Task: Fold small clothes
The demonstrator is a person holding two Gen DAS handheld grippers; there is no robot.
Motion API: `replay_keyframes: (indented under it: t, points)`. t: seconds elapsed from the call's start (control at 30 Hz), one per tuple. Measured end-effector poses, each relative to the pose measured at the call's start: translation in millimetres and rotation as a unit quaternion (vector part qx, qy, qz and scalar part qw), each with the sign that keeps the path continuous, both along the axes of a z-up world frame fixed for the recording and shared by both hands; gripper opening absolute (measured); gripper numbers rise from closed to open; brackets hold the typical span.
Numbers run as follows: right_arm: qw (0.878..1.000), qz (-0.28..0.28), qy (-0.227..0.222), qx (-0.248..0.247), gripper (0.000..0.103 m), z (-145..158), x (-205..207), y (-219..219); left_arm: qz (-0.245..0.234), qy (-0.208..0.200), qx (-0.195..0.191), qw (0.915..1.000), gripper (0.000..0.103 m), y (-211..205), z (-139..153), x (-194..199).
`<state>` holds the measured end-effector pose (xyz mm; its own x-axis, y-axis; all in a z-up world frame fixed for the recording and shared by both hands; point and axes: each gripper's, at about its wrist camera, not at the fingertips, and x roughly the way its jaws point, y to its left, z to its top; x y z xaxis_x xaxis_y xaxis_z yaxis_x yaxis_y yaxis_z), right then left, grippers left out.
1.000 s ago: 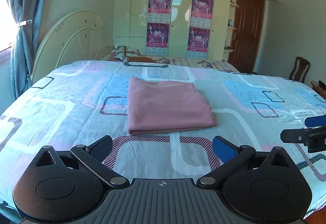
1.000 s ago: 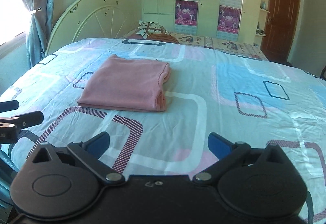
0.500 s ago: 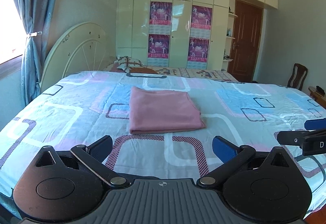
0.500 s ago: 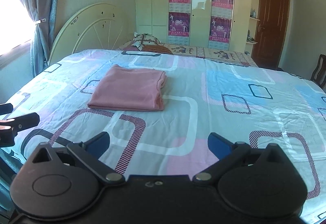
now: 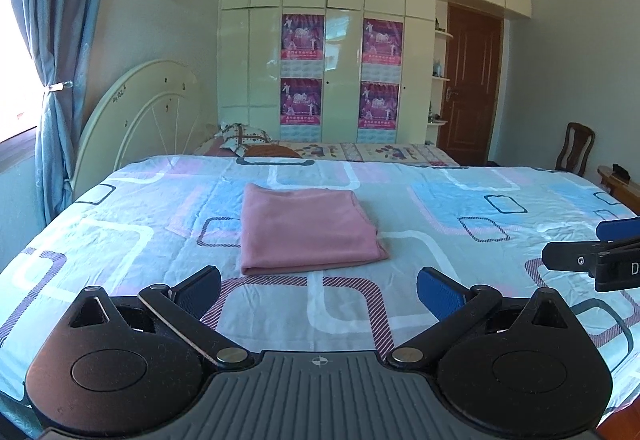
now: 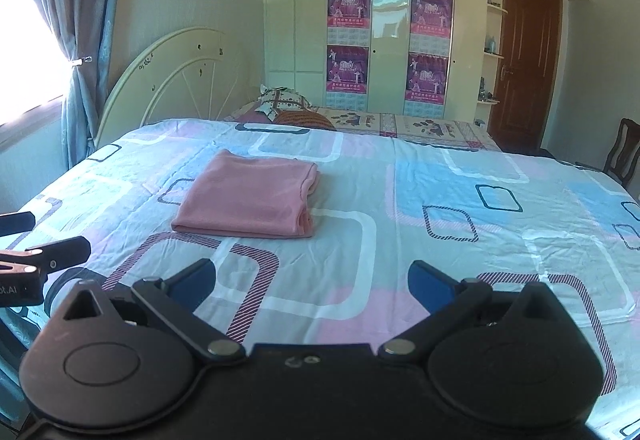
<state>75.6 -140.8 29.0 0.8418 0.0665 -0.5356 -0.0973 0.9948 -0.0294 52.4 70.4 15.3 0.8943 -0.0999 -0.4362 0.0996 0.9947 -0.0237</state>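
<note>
A pink garment [image 5: 306, 228] lies folded into a flat rectangle on the patterned bedspread [image 5: 440, 208]. It also shows in the right wrist view [image 6: 252, 196], with its layered edges at its right side. My left gripper [image 5: 319, 290] is open and empty, held back from the garment over the near part of the bed. My right gripper [image 6: 312, 282] is open and empty, also well short of the garment. Each gripper shows at the edge of the other's view, the right one [image 5: 592, 256] and the left one [image 6: 36, 256].
A cream headboard [image 5: 136, 120] stands at the left and a blue curtain [image 5: 56, 60] hangs by the window. A second bed with pillows [image 5: 244, 134] lies behind, before a cream wardrobe [image 5: 332, 60]. A brown door [image 5: 472, 84] and a wooden chair [image 5: 576, 148] are at the right.
Both grippers have drawn back and lifted away from the folded garment, which now looks smaller and farther. The garment has not moved. Both stay open.
</note>
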Motion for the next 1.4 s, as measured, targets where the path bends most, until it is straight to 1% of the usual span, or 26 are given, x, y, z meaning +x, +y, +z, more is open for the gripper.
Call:
replay_keyframes:
  t: [0.33, 0.7, 1.4]
  points:
    - [1.0, -0.004, -0.003, 0.006, 0.103, 0.4, -2.7, -5.5, -0.002, 0.0, 0.003, 1.0, 0.103, -7.3, 0.9, -1.0]
    - [1.0, -0.002, -0.005, 0.008, 0.103, 1.1, -3.6, -8.2, -0.001, 0.005, 0.005, 1.0, 0.103, -8.5, -0.8, 1.2]
    - [1.0, -0.001, -0.006, 0.008, 0.103, -0.3, -4.0, -7.4, -0.002, 0.003, 0.007, 1.0, 0.103, -9.3, -1.1, 1.8]
